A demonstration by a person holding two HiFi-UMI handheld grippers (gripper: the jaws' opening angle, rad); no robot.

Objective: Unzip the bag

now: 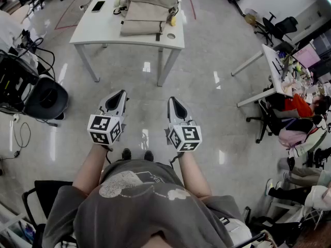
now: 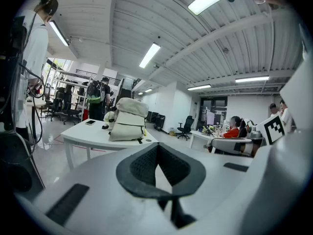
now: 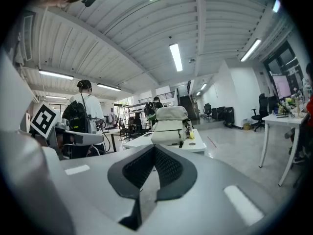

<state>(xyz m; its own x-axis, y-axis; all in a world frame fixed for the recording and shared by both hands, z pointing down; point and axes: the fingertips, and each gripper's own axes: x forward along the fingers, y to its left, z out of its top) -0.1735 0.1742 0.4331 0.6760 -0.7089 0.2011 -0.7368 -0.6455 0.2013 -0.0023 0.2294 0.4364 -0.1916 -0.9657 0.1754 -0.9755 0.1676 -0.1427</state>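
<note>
A beige backpack (image 1: 146,10) stands on a white table (image 1: 101,31) some way ahead of me; it also shows as the bag (image 2: 128,123) in the left gripper view and as the bag (image 3: 169,123) in the right gripper view. My left gripper (image 1: 119,94) and right gripper (image 1: 172,100) are held side by side in front of my body, well short of the table, pointing toward it. Both are shut, tips meeting, with nothing between their jaws. The bag's zipper is too small to make out.
A phone (image 1: 98,5) lies on the table's far left and small items sit beside the bag. A black chair (image 1: 45,99) and cables are at the left, desks and seated people (image 1: 300,107) at the right. Shiny floor lies between me and the table.
</note>
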